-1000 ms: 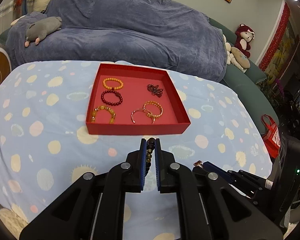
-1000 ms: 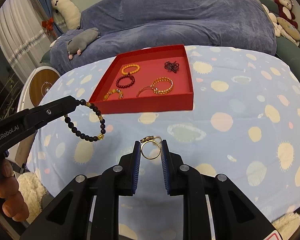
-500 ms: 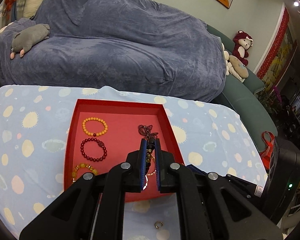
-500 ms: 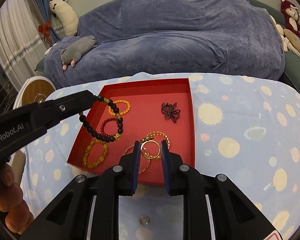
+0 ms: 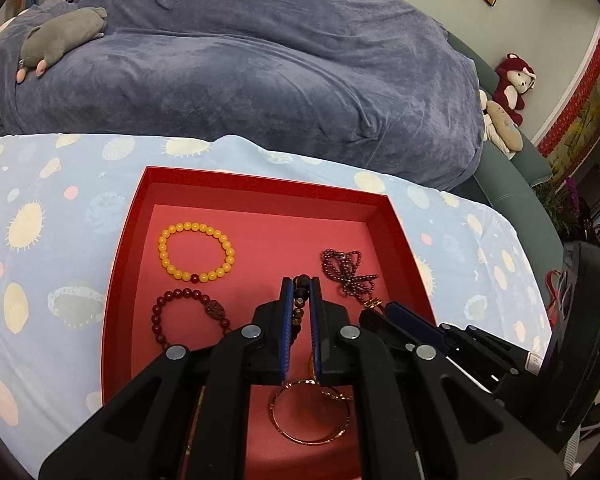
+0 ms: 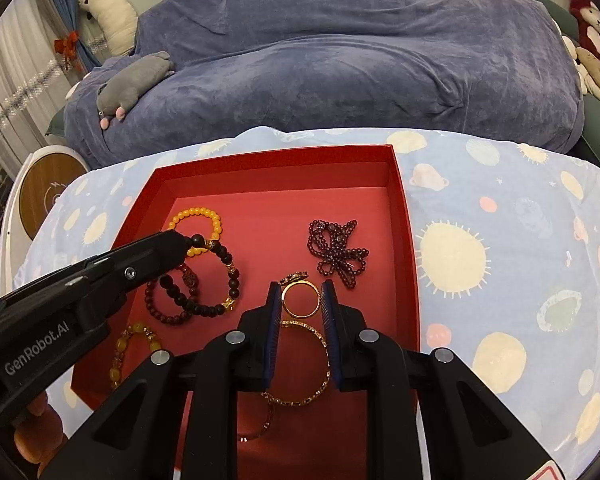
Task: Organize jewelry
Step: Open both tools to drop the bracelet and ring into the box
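Observation:
A red tray (image 5: 260, 178) lies on the spotted blue tablecloth. In it are a yellow bead bracelet (image 5: 196, 251), a dark red bracelet (image 5: 188, 318), a knotted garnet strand (image 5: 348, 272), a thin gold bangle (image 5: 312, 412) and an amber bracelet (image 6: 134, 344). My left gripper (image 5: 300, 292) is shut on a black bead bracelet (image 6: 230, 280), which hangs over the tray's left half above the dark red one. My right gripper (image 6: 300, 296) is shut on a gold ring (image 6: 300, 300), held above the tray's middle, just left of the garnet strand (image 6: 336, 252).
Behind the table stands a sofa under a blue-grey throw (image 5: 260, 60) with a grey plush toy (image 5: 60, 40) on it. A round white and wooden device (image 6: 40, 196) sits at the table's left. Plush toys (image 5: 508, 96) lie at the far right.
Both grippers have moved forward from the cloth in front of the tray to above its inside, each still holding its piece. The tray now fills the lower middle of both views.

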Motion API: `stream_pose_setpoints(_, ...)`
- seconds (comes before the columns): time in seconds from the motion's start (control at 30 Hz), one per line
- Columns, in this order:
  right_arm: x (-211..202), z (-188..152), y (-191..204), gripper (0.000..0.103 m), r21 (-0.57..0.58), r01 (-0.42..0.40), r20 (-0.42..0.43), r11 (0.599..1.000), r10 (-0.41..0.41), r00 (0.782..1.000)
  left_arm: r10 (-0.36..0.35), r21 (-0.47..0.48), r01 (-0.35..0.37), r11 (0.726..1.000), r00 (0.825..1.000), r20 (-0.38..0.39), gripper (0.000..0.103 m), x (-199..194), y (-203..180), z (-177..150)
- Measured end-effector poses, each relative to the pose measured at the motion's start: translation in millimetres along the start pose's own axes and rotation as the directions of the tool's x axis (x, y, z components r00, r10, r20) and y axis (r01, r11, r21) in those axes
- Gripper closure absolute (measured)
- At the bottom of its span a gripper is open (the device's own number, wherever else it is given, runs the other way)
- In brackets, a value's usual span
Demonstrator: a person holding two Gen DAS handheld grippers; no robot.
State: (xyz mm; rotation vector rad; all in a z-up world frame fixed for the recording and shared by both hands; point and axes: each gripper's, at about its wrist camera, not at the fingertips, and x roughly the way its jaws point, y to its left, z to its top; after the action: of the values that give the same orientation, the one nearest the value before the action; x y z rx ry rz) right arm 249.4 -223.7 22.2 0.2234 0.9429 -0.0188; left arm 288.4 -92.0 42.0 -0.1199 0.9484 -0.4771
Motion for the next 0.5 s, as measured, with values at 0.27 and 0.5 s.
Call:
stream_pose_setpoints(0.27,12,4,3,0.073,0.002,0.005,-0.005,1.000,-0.005,1.000,0.055,-0.010,-0.056,0.998,0.998,-0.006,0.086,11,15,-1)
stream_pose_setpoints(0.5,-10,1,2,0.065,0.020,0.002,0.030,1.000,-0.003,1.000,0.082,-0.007,-0.082,0.997,0.996,0.037,0.069,-13,17,-9)
